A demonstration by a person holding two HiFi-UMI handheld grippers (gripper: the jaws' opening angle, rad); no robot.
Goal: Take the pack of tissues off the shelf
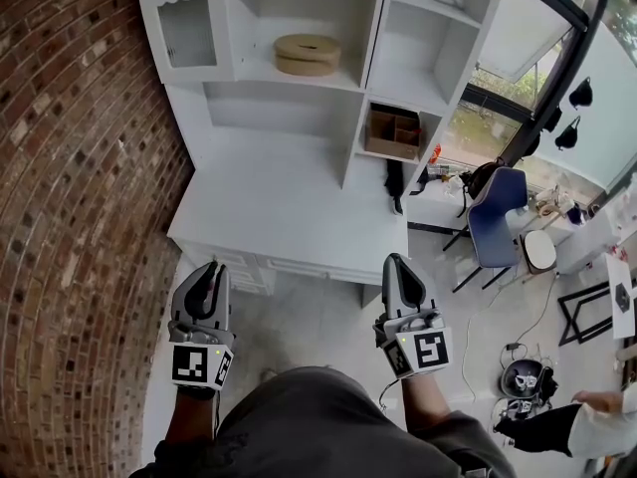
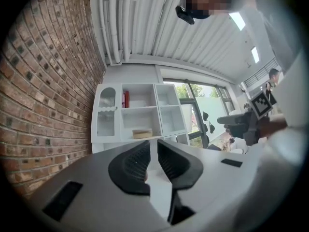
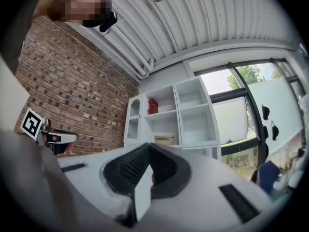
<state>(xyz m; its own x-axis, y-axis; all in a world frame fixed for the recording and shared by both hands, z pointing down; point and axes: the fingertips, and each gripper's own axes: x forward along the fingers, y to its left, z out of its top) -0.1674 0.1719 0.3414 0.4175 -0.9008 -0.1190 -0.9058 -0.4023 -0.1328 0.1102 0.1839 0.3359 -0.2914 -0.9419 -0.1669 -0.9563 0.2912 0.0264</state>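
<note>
Beside rough brick wall (image 1: pixel 70 167), boxy white shelf (image 1: pixel 299 81)

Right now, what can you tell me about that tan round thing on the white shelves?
The tan thing is low, round and flat-topped, with a seam round its side like a lidded box or two stacked discs; it looks like wood or card. It lies flat and alone on the middle board of the white shelf unit, in its centre bay, touching only that board.
</note>
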